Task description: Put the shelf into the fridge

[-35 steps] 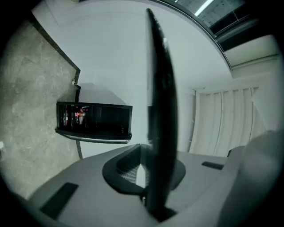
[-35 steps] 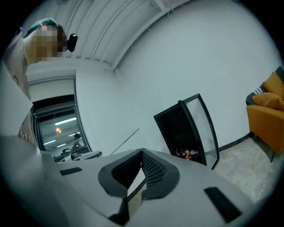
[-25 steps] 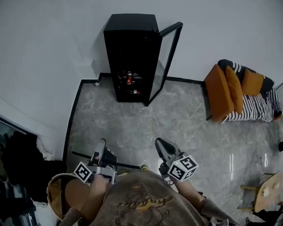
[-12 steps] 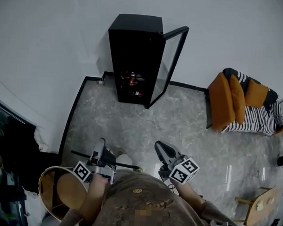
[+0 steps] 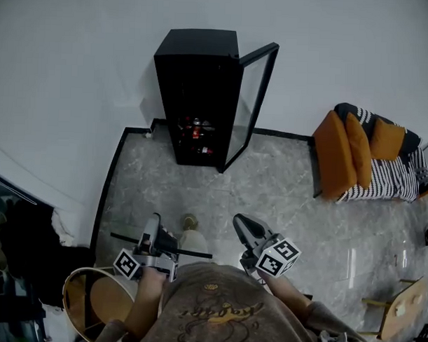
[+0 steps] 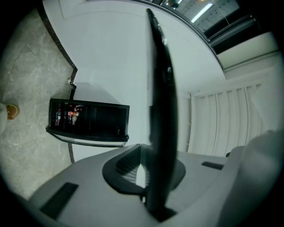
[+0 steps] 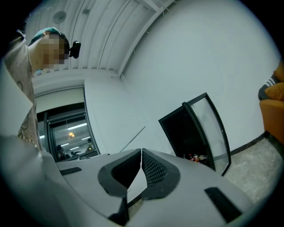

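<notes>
While the person stands on the grey floor (image 5: 283, 197) well apart from the fridge (image 5: 196, 89), whose glass door (image 5: 253, 98) stands open, the left gripper (image 5: 154, 228) pinches the shelf (image 5: 190, 251) (a thin dark panel, seen edge-on in the left gripper view) and holds it roughly level in front of the body. The right gripper (image 5: 241, 225) has its jaws pressed together on nothing, near the shelf's right end.

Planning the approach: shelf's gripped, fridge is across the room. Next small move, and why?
Probably walk forward toward the fridge: the left gripper is shut on the shelf, the door stands open, and floor lies between.
</notes>
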